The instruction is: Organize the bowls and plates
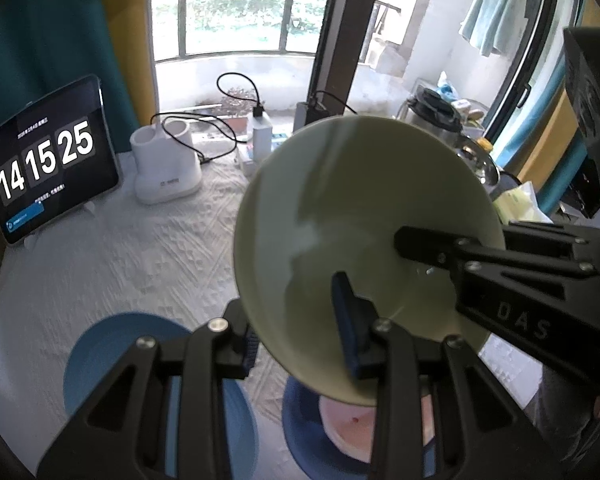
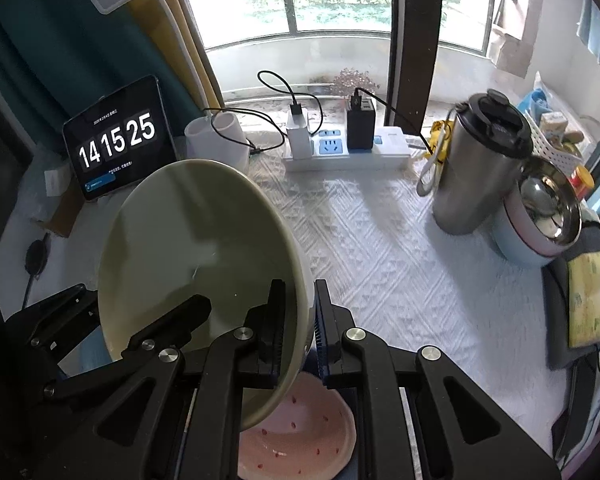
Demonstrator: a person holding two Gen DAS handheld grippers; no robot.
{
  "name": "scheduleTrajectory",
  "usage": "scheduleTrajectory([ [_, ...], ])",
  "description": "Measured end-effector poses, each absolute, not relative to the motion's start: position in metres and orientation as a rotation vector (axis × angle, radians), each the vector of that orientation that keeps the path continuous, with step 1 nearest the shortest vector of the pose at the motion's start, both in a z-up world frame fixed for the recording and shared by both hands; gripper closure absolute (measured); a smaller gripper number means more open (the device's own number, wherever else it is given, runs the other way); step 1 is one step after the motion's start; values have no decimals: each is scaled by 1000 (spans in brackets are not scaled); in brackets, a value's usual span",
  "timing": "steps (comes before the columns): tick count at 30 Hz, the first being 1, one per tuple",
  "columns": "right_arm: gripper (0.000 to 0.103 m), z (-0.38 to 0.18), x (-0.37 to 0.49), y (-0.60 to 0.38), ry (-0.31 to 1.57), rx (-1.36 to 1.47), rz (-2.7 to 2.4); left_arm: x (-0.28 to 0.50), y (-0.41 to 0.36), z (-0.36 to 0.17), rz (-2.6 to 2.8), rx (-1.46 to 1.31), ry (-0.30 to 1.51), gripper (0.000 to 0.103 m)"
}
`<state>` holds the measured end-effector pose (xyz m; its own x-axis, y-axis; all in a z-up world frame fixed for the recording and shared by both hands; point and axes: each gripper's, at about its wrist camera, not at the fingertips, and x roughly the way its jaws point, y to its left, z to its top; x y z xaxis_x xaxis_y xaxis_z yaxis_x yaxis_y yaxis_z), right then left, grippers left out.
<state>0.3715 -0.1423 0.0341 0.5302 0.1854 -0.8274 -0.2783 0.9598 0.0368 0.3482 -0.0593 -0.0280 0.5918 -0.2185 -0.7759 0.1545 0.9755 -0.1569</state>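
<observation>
A pale green bowl (image 1: pixel 352 208) hangs tilted above the table, held at two sides of its rim. My left gripper (image 1: pixel 296 320) is shut on the near rim, one finger inside the bowl and one outside. My right gripper (image 1: pixel 440 240) is shut on the bowl's right rim. In the right wrist view, the green bowl (image 2: pixel 188 248) fills the left, my right gripper (image 2: pixel 300 304) pinches its wall, and my left gripper (image 2: pixel 138 300) clamps the lower left rim. Below lies a pink plate (image 2: pixel 308 432) with red dots, resting on a blue dish (image 1: pixel 300 432).
A blue plate (image 1: pixel 108 364) lies at the near left on the white quilted cloth (image 2: pixel 380 248). At the back stand a tablet clock (image 1: pixel 44 168), a white holder (image 1: pixel 164 168) and a power strip (image 2: pixel 340 152). A steel flask (image 2: pixel 476 168) and a steel-lined pot (image 2: pixel 540 216) stand at the right.
</observation>
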Motion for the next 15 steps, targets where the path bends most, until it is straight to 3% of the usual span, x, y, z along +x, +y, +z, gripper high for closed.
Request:
scheduleTrajectory([
  [15,88,24,342,-157,984,-72,256,322,-74,-36,-240,-55,929,70],
])
